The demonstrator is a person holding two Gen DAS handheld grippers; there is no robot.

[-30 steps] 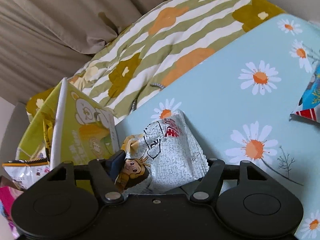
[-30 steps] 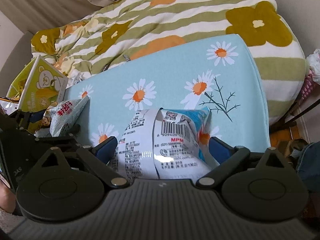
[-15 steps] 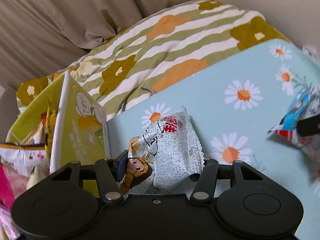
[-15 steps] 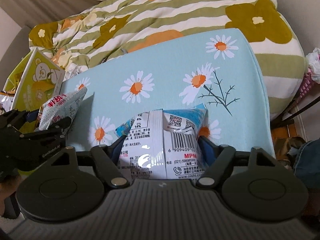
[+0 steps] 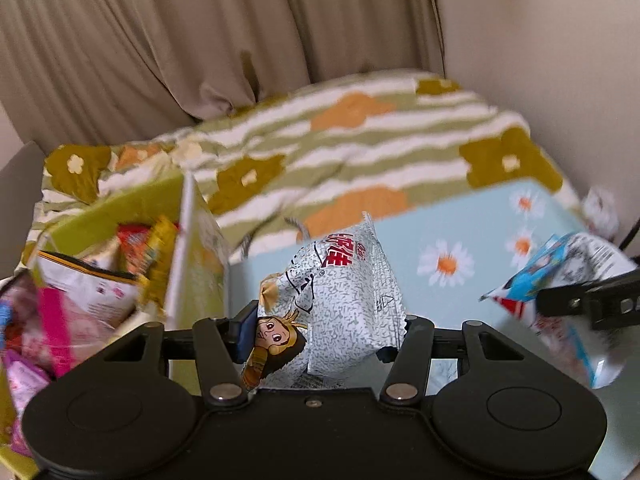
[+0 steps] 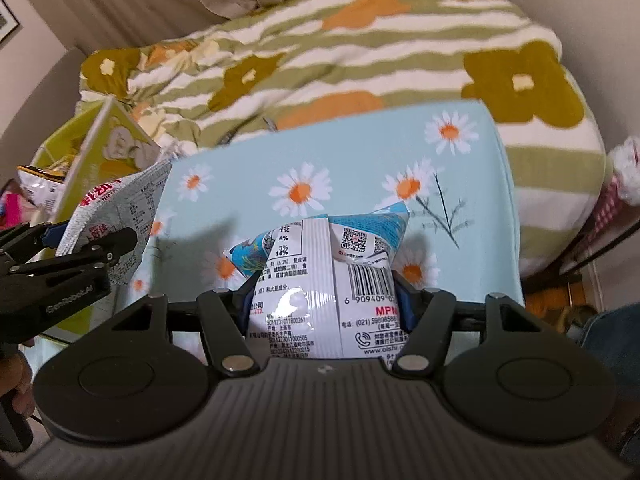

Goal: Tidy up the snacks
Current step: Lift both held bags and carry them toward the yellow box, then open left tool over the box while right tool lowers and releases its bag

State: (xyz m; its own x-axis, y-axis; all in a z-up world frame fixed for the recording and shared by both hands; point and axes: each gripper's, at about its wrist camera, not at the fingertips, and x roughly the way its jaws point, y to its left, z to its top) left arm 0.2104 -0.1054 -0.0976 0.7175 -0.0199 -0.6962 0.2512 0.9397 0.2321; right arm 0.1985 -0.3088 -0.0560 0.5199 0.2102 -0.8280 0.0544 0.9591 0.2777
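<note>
My left gripper (image 5: 320, 330) is shut on a grey-white snack bag (image 5: 344, 296) with a cartoon face, held above the light blue daisy-print surface (image 5: 472, 236). My right gripper (image 6: 324, 294) is shut on a blue-and-white snack bag (image 6: 320, 276) showing its barcode side, also lifted. A yellow-green box (image 5: 192, 248) with several snack packs (image 5: 100, 284) inside stands at the left; it also shows in the right wrist view (image 6: 104, 148). The left gripper and its bag (image 6: 120, 220) appear at the left of the right wrist view. The right gripper's bag (image 5: 560, 280) appears at the right of the left wrist view.
A green, white and orange flowered blanket (image 6: 360, 48) lies behind the blue surface. Beige curtains (image 5: 200, 40) hang at the back. The blue surface's right edge (image 6: 510, 208) drops toward the floor and clutter at the right.
Both grippers have risen with their bags, so the curtain and the box's inside now show. The right gripper's jaws closed tighter on its bag.
</note>
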